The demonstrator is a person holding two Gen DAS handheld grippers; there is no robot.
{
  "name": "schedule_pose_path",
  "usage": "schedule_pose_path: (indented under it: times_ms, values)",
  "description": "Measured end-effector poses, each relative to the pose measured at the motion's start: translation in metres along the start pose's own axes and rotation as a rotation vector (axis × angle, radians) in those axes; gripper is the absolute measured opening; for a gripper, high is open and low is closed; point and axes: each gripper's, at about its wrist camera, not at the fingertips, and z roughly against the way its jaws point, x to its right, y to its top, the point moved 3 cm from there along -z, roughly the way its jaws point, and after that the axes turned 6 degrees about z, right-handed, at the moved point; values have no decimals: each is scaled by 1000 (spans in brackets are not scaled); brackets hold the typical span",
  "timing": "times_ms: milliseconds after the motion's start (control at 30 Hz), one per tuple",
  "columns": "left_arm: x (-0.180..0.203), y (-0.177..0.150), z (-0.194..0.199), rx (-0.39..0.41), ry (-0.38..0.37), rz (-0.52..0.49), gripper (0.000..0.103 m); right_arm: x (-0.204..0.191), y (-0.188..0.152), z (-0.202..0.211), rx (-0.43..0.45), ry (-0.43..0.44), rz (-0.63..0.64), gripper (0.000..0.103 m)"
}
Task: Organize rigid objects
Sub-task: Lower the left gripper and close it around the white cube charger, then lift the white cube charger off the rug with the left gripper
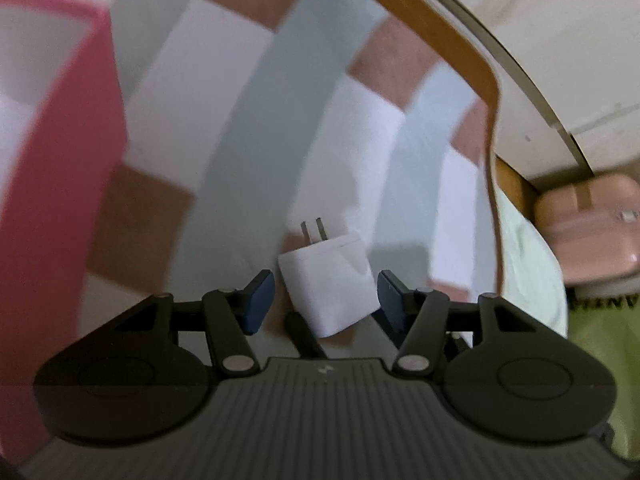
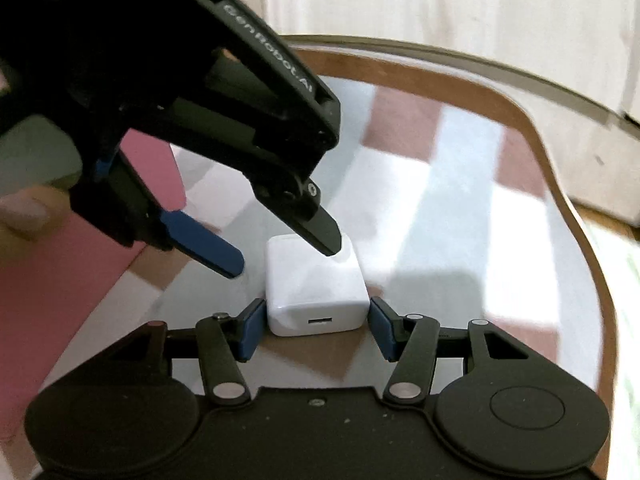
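White charger (image 2: 316, 292) on checked table (image 2: 460, 184), jaws of both grippers (image 1: 326, 296) (image 2: 318, 326) part-open astride it, not gripping.

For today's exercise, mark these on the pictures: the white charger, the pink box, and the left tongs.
white charger (image 2: 318, 300): right wrist view, on its top face.
pink box (image 1: 60, 152): left wrist view, on its outer wall.
left tongs (image 1: 326, 294): left wrist view, midway between the blue fingertips.

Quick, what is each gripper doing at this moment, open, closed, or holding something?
Left gripper: open, white charger between its fingers, not gripped.
Right gripper: open around the same charger.
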Motion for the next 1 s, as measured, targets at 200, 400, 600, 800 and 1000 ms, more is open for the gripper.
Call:
schedule_pose_path:
  times_ms: [200,400,600,800,1000]
  values:
    - [5,-35,-4,-25,-28,-22,46,-7,-22,32,-74,-55,-93,60]
    - [-9,-58,-7,-14,-48,-25,38,-7,-34,48,-119,38,-88,61]
    - [-14,-58,-12,-22,-74,-15,45,-2,-37,48,-63,66,-91,61]
    - [-8,-63,-13,6,-78,-103,43,1,-30,22,-38,62,-47,66]
    - [5,-83,5,51,-32,-224,42,-12,-31,38,-46,19,-65,64]
